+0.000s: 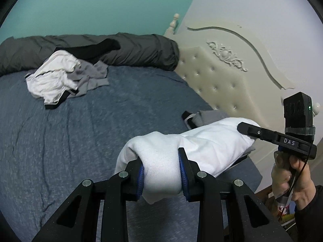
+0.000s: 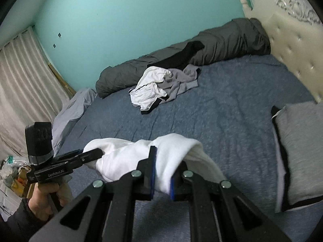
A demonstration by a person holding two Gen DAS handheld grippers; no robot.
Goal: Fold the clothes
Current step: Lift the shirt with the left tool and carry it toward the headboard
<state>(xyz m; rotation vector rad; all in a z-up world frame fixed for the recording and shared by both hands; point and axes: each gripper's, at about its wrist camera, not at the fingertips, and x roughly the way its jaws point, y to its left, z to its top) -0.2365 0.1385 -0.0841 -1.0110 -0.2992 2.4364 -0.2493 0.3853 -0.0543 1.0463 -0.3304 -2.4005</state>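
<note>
Both grippers clamp white garment above bed.

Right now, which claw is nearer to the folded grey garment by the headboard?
Right. The right claw holds the white garment just beside the folded grey garment; the left claw grips its opposite end, farther away.

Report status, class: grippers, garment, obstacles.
Left gripper and right gripper shut on white garment, lifted over bed. Gray folded piece beside. Path clear.
</note>
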